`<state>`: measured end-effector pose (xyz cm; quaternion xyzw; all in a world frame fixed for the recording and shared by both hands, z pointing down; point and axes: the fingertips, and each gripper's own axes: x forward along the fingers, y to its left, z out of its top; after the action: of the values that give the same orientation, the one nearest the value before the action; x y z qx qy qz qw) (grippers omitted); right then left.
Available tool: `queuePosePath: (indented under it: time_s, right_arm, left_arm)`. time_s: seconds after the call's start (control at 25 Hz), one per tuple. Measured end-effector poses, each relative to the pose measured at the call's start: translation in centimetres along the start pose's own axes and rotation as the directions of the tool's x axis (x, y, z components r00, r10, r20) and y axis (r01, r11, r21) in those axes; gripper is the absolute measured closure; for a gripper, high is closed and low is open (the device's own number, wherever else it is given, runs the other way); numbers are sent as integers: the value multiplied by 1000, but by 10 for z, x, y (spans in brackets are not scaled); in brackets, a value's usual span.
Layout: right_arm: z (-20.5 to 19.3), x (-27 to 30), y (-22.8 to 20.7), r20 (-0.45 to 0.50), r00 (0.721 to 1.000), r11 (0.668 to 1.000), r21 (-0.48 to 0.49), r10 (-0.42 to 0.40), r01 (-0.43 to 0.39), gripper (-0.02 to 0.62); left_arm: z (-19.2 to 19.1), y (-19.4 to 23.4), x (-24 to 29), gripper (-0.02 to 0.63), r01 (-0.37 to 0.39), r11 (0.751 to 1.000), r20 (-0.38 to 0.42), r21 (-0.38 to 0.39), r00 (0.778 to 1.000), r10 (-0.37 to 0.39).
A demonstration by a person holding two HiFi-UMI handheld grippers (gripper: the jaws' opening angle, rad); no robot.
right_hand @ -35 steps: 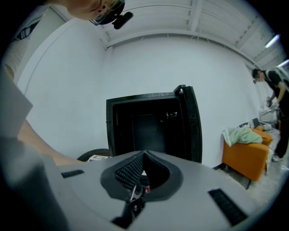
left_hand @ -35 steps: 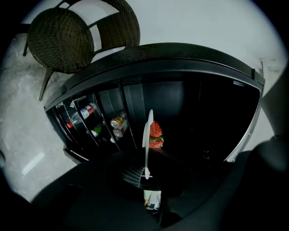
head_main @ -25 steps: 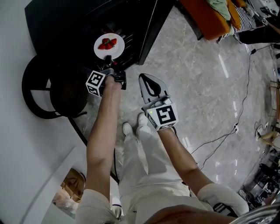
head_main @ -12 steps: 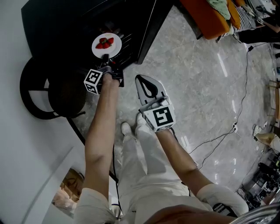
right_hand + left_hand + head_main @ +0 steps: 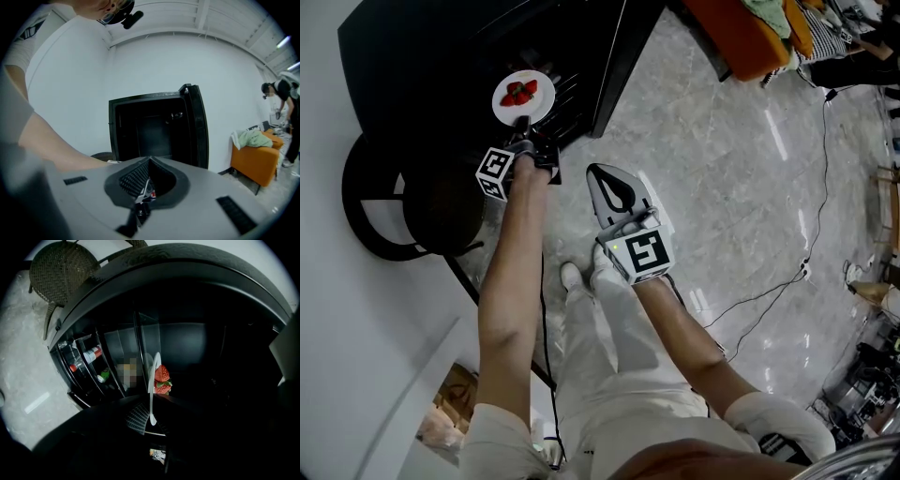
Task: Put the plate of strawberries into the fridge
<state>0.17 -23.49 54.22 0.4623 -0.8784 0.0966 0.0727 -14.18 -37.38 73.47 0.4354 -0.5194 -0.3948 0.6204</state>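
Note:
A white plate [image 5: 523,97] carrying strawberries [image 5: 518,93] is pinched by its near rim in my left gripper [image 5: 523,124], which is shut on it. The plate hangs at the open front of the black fridge [image 5: 441,47]. In the left gripper view the plate [image 5: 152,385] appears edge-on with the strawberries [image 5: 162,378] to its right, and the left gripper [image 5: 151,416] grips its lower rim against the dark fridge interior. My right gripper [image 5: 600,173] hovers over the floor, shut and empty. In its own view the right gripper [image 5: 149,161] faces the fridge [image 5: 150,126].
The fridge door [image 5: 623,56] stands open to the right, with bottles in its shelves [image 5: 89,357]. A dark wicker chair [image 5: 394,197] stands left of the fridge. An orange sofa [image 5: 750,33] and a floor cable [image 5: 769,300] lie farther right. A person [image 5: 281,98] stands by the sofa.
My left gripper has carried the plate a little farther up the picture, toward the fridge. The right gripper has kept still.

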Motion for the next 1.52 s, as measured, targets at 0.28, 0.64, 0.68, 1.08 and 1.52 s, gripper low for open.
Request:
queuePosePath:
  time_s: [0.28,0.64,0.68,1.08,1.52]
  right_arm:
    - [-6,0,-1,-18,1000,1000,28,-5,5,583]
    - [-10,3,9,-22,999,999,28,23,-23,583]
    - [-10,3,9,-21,999,999,29,25,-24,583]
    - [-8,1,15,-19,999,999,27,32,-31,583]
    - [0,-4,21,-9,1000,1000,24,19,-19,583]
  left_arm:
    - [3,1,8,595,34,998,6,-43,999,-34]
    - [5,-1,19,595,45,998,21,-44,999,-44]
    - [5,-1,19,595,46,998,20,-40,999,-45]
    - [-6,-1,8,457,27,998,-31,52,999,-25]
    - [-17,-8,-22,427,58,998,-61,13,996,-57]
